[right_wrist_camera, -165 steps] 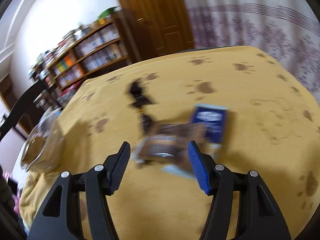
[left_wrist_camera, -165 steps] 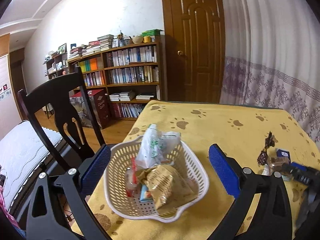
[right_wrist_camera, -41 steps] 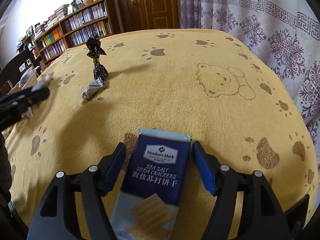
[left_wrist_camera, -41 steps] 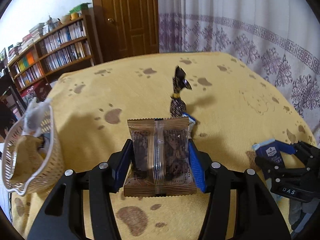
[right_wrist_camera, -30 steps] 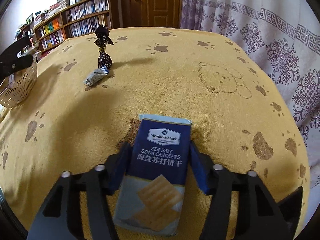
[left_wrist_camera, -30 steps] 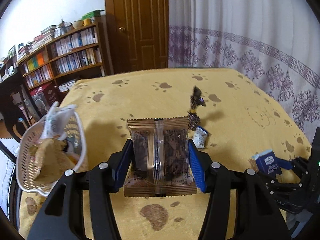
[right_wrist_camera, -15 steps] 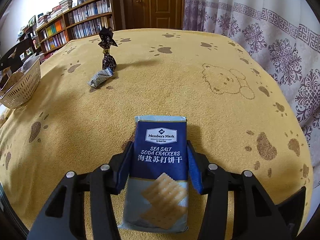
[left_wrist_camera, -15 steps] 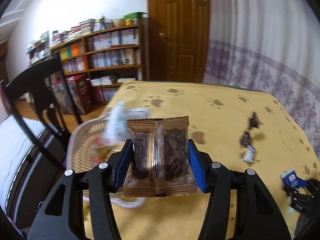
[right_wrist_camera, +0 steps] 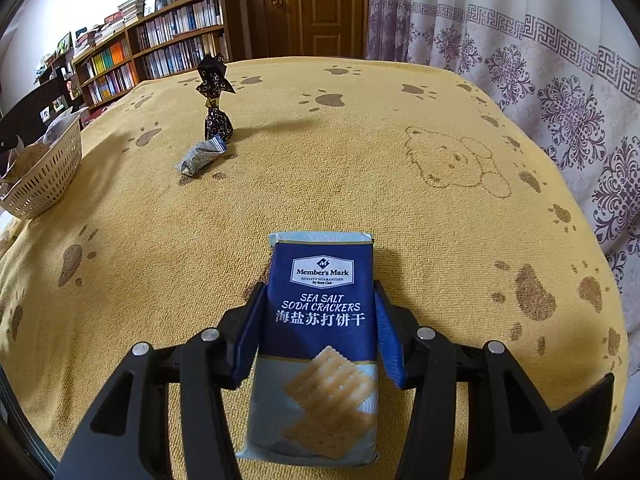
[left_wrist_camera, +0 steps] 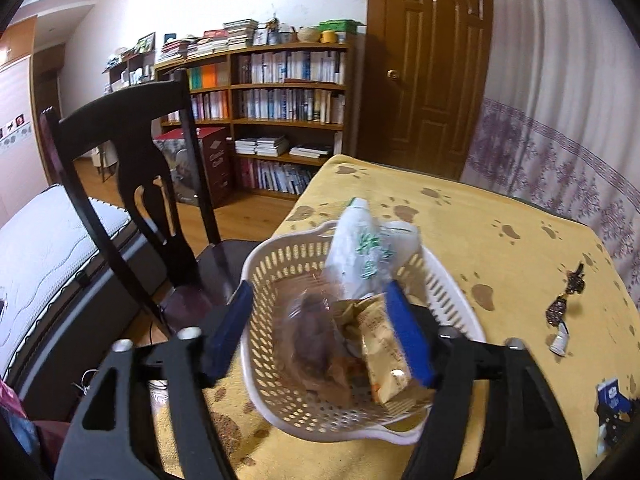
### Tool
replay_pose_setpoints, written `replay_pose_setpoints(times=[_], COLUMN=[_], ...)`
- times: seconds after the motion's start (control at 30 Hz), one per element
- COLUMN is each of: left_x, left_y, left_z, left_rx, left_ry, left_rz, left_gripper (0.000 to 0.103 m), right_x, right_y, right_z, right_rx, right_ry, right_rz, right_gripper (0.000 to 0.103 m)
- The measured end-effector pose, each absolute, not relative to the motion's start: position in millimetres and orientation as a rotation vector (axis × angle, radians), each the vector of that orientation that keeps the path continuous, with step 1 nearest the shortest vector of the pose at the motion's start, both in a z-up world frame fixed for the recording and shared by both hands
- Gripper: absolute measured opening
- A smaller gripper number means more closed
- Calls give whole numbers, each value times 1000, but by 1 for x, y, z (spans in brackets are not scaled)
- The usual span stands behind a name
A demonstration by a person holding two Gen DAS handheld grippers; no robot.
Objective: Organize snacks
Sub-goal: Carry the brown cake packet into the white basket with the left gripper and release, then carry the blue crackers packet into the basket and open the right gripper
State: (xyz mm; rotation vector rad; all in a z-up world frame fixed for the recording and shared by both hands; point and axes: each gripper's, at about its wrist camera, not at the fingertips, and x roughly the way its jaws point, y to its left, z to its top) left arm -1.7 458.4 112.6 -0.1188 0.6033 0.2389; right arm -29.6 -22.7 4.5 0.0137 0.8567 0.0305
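My left gripper [left_wrist_camera: 320,336] hangs open just above the white basket [left_wrist_camera: 454,292]. A brown biscuit packet [left_wrist_camera: 316,332], blurred, lies loose in the basket between the fingers. Beside it are a gold packet [left_wrist_camera: 380,344] and a white-and-green bag [left_wrist_camera: 364,256]. My right gripper [right_wrist_camera: 320,334] is shut on a blue soda cracker packet [right_wrist_camera: 324,300], low over the yellow tablecloth [right_wrist_camera: 400,120]. Further off stand a dark twisted candy [right_wrist_camera: 214,96] and a small grey packet [right_wrist_camera: 202,156]. The basket [right_wrist_camera: 44,172] sits at the table's left edge.
A dark wooden chair [left_wrist_camera: 120,184] stands right behind the basket, off the table's edge. A mattress [left_wrist_camera: 36,248] lies at the far left. Bookshelves [left_wrist_camera: 280,92], a brown door [left_wrist_camera: 432,60] and a patterned curtain [right_wrist_camera: 560,60] ring the table.
My left gripper has opened and the brown biscuit packet has dropped out of it into the basket. The right gripper's fingers have closed onto the blue cracker packet.
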Motion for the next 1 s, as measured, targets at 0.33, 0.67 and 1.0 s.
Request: replay_pose_setpoints(times=[0.33, 0.67, 1.0], left_x=[-7, -19, -35], left_y=[469, 485, 495], left_z=[118, 132, 146], left_rx=[-137, -180, -208], left_ry=[586, 541, 487], left_rz=[282, 311, 323], left_gripper=[85, 89, 90], right_x=[-29, -28, -6], right_y=[-23, -13, 54], right_z=[5, 22, 73], right_rx=[25, 187, 212], right_ry=[854, 825, 747], right_rz=[34, 184, 364], right_gripper=[51, 51, 50])
